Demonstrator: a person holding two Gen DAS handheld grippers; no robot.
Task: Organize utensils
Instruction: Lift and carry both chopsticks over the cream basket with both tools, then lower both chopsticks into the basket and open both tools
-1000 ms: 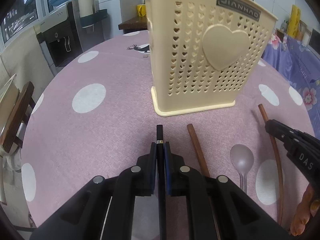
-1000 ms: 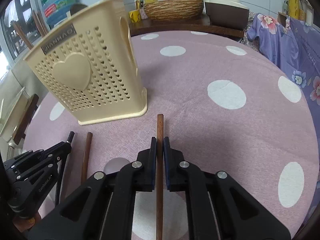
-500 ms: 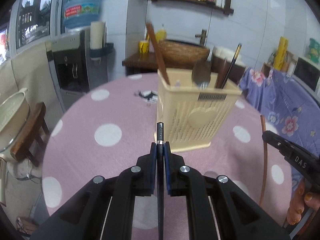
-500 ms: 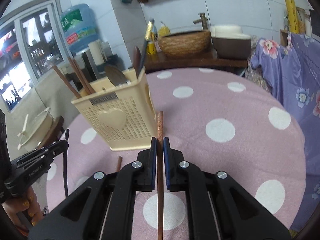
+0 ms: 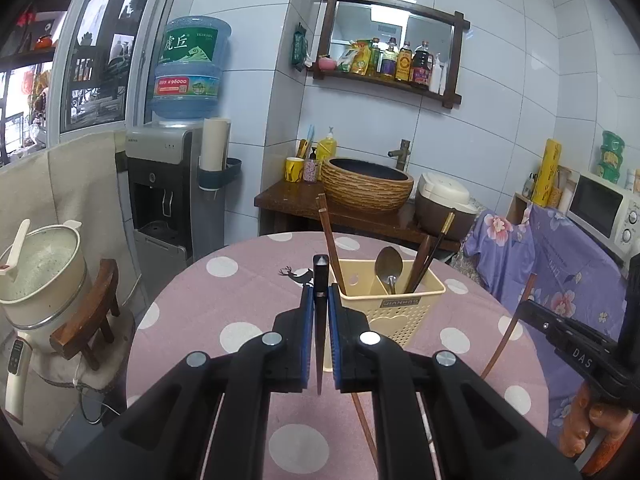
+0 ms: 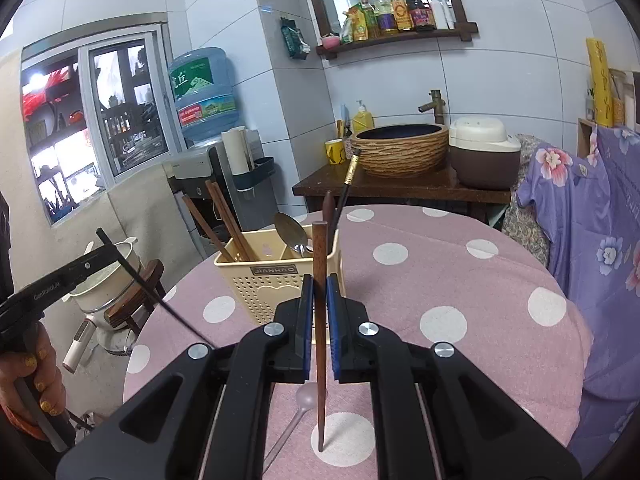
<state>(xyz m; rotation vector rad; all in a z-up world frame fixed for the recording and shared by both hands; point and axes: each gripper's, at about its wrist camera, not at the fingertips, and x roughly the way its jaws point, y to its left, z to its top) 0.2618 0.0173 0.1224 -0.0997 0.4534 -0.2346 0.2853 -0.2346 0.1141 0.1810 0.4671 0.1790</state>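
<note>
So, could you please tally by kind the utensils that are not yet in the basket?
Chopsticks: 3 (black chopstick in left tongs, brown chopstick in right tongs, another chopstick on the table)
Spoons: 1 (pink spoon on the table)
Total: 4

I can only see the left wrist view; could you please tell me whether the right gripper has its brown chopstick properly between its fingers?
Observer: Yes. The right wrist view shows the right gripper shut on the brown chopstick, which stands nearly upright between the pads.
Operator: Thank you. Is anything lying on the table that my own gripper hides?
Observer: A pale pink spoon lies on the tablecloth below the right gripper, with its bowl toward the utensil holder.
Operator: And how does my black chopstick look from that side?
Observer: The left gripper holds the black chopstick tilted, with its long end slanting down toward the table.
</note>
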